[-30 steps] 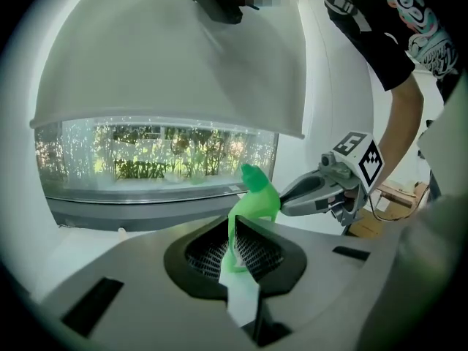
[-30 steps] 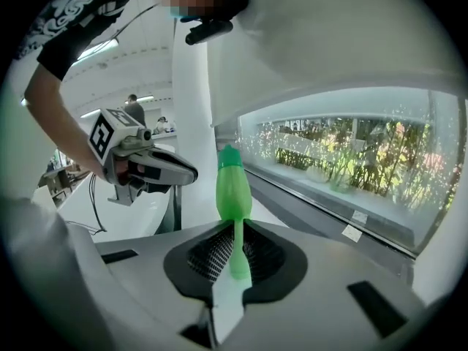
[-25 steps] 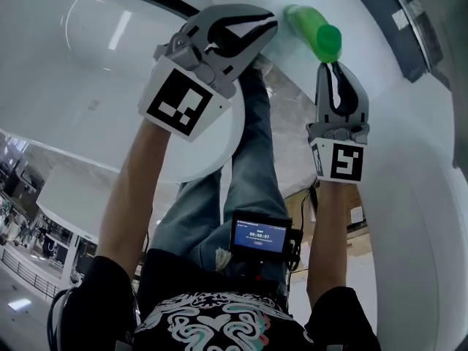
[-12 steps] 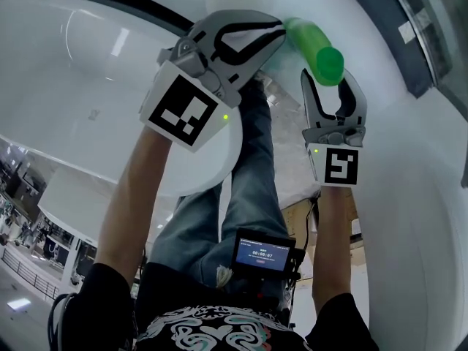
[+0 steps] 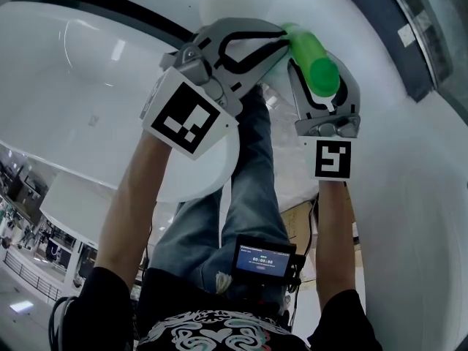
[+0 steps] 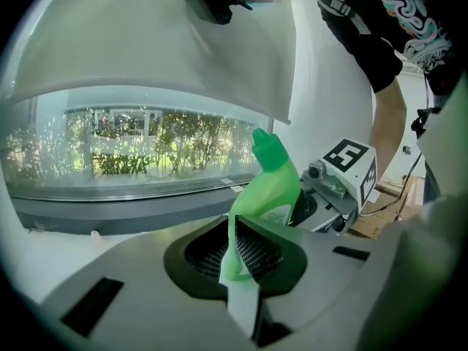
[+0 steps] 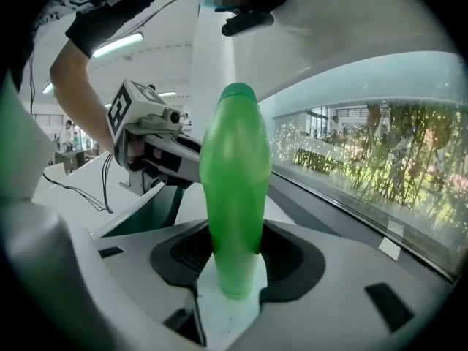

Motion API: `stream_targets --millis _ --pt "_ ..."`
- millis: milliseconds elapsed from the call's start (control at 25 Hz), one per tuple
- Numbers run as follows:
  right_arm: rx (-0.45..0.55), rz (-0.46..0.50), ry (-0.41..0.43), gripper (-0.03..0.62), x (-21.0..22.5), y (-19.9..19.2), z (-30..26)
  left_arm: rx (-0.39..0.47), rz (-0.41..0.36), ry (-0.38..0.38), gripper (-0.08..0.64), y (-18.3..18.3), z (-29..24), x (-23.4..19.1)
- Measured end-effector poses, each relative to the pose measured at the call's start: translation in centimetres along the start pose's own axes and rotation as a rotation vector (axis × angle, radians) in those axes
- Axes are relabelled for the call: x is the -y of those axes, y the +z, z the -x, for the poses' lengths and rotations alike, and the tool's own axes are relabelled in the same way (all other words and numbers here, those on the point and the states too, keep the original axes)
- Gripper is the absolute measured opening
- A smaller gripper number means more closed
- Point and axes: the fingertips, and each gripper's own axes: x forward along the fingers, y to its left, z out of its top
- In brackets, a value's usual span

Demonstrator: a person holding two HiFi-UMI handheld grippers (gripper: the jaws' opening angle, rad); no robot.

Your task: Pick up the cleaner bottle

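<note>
A green cleaner bottle (image 5: pixel 311 53) stands upright on the white curved table (image 5: pixel 73 86). My right gripper (image 5: pixel 322 68) has a jaw on either side of the bottle (image 7: pixel 234 196); its jaws are opening and the pads do not press on it. My left gripper (image 5: pixel 282 36) reaches in from the left, with its tips at the bottle's lower side. In the left gripper view its jaws stand a little apart (image 6: pixel 235 265), and the bottle's (image 6: pixel 270 189) bottom corner shows in the narrow gap. Whether that gripper touches the bottle is unclear.
A dark window rail (image 5: pixel 409 57) runs along the table's far right edge, with glass and greenery behind it (image 7: pixel 365 152). Below the table edge are the person's legs (image 5: pixel 248 189) and a small screen device (image 5: pixel 263 258).
The right gripper was shut short of the bottle. It has opened wide and moved forward, so the bottle now stands between its jaws. The left gripper has edged closer to the bottle.
</note>
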Motion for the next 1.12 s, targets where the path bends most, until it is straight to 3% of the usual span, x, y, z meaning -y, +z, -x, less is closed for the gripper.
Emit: stream_targets --millis 280,480,640,960,1040,1120 --pt "0.015 0.019 -0.019 0.202 0.0 -0.4 -1.3 0.009 0.009 -0.023 0.021 -0.2 -0.4 -0.4" --pt "-0.088 0.159 0.057 0.202 -0.5 -2.3 -2.3 -0.015 -0.016 -0.019 0.021 -0.6 -0.5 -0.4" --pt "-0.066 0.157 0.056 0.206 -0.1 -2.0 -3.3 -0.013 -0.03 -0.008 0.021 -0.4 -1.0 -0.7" --pt "-0.049 0.148 0.069 0.209 -0.1 -1.9 -3.9 0.036 0.027 -0.024 0.021 0.0 -1.1 -1.1" --pt "-0.025 0.111 0.074 0.207 -0.1 -1.7 -3.9 0.029 0.033 -0.029 0.021 -0.2 -1.1 -1.0" --pt "0.026 0.01 0.064 0.207 0.3 -1.2 -4.0 0.029 0.038 -0.029 0.021 -0.3 -1.2 -0.9"
